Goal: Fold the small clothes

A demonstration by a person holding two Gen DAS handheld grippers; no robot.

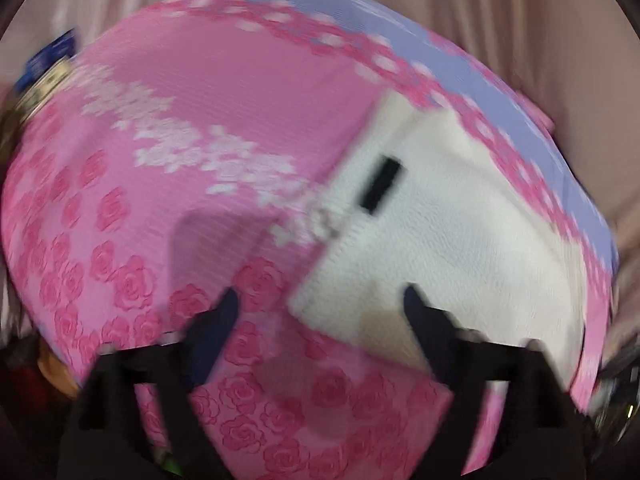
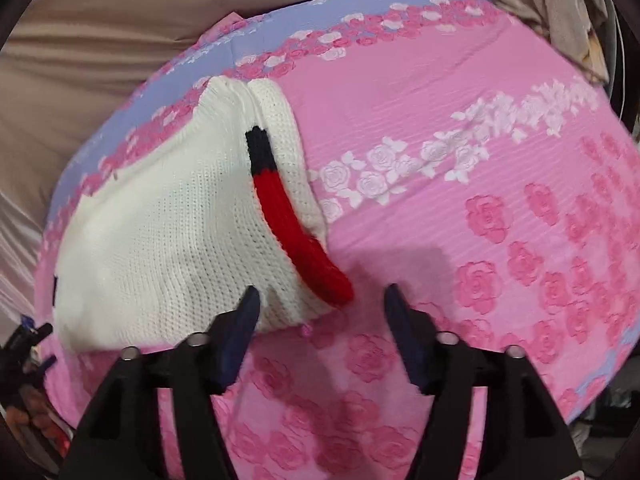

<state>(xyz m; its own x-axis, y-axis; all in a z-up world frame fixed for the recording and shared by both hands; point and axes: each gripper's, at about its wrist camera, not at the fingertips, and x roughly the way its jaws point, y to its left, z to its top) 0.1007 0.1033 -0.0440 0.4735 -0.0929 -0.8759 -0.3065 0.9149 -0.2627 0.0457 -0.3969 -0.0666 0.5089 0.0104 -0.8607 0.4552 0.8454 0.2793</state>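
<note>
The left gripper [image 1: 320, 304] is wide open and holds nothing. One finger is over the pink rose sheet [image 1: 160, 160], the other over the near edge of the white knit top [image 1: 460, 240]. That picture is blurry.

The top lies flat on the sheet, near its purple far edge [image 2: 256, 24]. In the right wrist view it has a red and dark trim [image 2: 288, 224] running toward the near corner. It looks folded once already.

The right gripper [image 2: 320, 304] is open too, and empty. One finger is over the top's near corner, the other over bare sheet.

I think a fold has just been let go. To do it well, lift away without dragging the knit.

Beige curtains [image 2: 100, 60] hang behind. Nothing lies on the top.
</note>
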